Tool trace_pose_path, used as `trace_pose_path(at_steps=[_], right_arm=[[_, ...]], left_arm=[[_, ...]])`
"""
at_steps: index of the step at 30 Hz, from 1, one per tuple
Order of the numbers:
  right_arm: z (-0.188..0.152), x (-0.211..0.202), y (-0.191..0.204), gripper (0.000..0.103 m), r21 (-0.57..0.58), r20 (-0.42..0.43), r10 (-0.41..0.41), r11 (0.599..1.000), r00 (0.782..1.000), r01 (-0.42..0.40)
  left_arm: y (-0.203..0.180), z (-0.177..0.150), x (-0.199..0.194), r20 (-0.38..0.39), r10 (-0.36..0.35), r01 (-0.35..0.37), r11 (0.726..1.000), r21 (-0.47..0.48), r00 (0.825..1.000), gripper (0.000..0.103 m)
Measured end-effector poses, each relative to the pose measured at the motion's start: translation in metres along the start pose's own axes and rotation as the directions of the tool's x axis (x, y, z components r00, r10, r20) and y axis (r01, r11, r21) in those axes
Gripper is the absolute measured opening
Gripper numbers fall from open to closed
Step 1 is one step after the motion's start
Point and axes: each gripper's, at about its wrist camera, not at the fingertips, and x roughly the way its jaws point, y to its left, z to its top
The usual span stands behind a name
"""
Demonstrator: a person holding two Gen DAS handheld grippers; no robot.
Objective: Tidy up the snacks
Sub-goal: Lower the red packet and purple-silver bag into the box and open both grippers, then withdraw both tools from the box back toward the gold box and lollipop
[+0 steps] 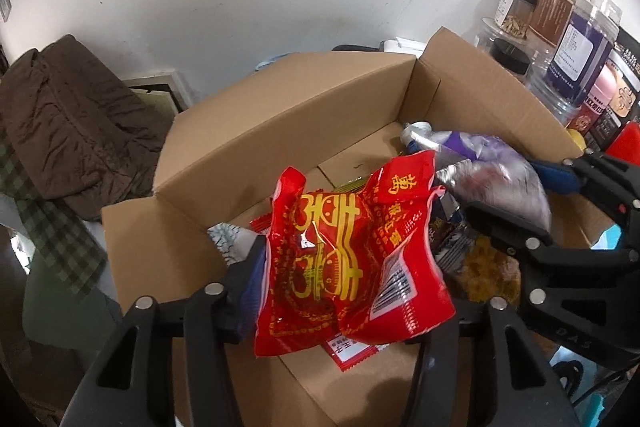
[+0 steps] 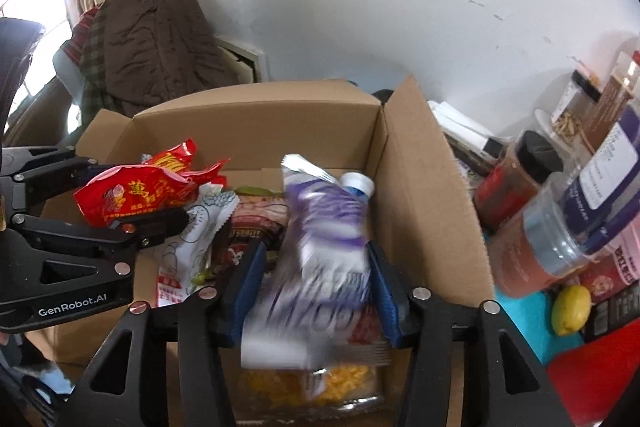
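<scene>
Left wrist view: left gripper point(image 1: 344, 267) with fingers spread around a red packet point(image 1: 344, 259) above the cardboard box point(image 1: 280, 99); right gripper point(image 2: 316, 291) likewise loose about a blurred purple pouch point(image 2: 324, 251). Either packet, tumbling free, may catch the rim and spill outside.

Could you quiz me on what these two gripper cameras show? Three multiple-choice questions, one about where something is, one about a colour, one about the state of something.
1. Where is the yellow lemon?
A. inside the cardboard box
B. outside the box, on the teal surface by the jars
C. between gripper fingers

2. What colour is the snack bag at the left gripper?
A. red with yellow print
B. green
C. plain white

3. How is the cardboard box?
A. taped shut
B. flattened
C. open-topped, snacks inside

Answers: 1 B, it lies right of the box wall; 2 A, red wrapper with yellow characters; 3 C, flaps stand up and packets fill the bottom.
</scene>
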Motion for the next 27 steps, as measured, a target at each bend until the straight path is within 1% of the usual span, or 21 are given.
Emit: trace_pose_path(at_steps=[1, 3, 5, 8, 13, 17, 24, 27], right_arm=[[0.000, -0.001, 0.000, 0.054, -0.002, -0.002, -0.003, 1.000, 1.000, 0.003], [-0.001, -0.005, -0.001, 0.055, 0.002, -0.002, 0.001, 1.000, 1.000, -0.001], [-0.002, -0.011, -0.003, 0.055, 0.008, 0.002, -0.002, 1.000, 1.000, 0.002], [-0.002, -0.023, -0.004, 0.055, 0.015, 0.020, -0.005, 1.000, 1.000, 0.005], [-0.001, -0.051, -0.003, 0.055, 0.017, 0.059, -0.012, 1.000, 0.998, 0.011], [-0.001, -0.077, 0.001, 0.055, 0.012, 0.100, -0.019, 1.000, 0.995, 0.018], [-0.007, -0.129, 0.009, 0.055, 0.006, 0.182, -0.026, 1.000, 0.983, 0.025], [-0.015, -0.155, 0.013, 0.055, 0.007, 0.221, -0.033, 0.999, 0.975, 0.032]], left_arm=[[0.000, -0.001, -0.003, 0.007, 0.007, -0.007, 1.000, -0.001, 1.000, 0.056], [-0.001, -0.001, -0.012, 0.028, 0.020, -0.020, 1.000, -0.005, 0.999, 0.066], [-0.001, -0.001, -0.021, 0.050, 0.037, -0.037, 0.999, -0.009, 0.998, 0.072], [-0.002, 0.000, -0.033, 0.070, 0.052, -0.051, 0.999, -0.008, 0.996, 0.072], [-0.002, -0.001, -0.059, 0.113, 0.049, -0.048, 0.999, -0.015, 0.992, 0.072], [-0.006, -0.003, -0.086, 0.160, 0.049, -0.048, 0.999, -0.014, 0.986, 0.072], [-0.017, -0.014, -0.144, 0.255, 0.038, -0.038, 0.999, -0.005, 0.966, 0.072], [-0.022, -0.024, -0.170, 0.297, 0.026, -0.028, 1.000, 0.002, 0.955, 0.072]])
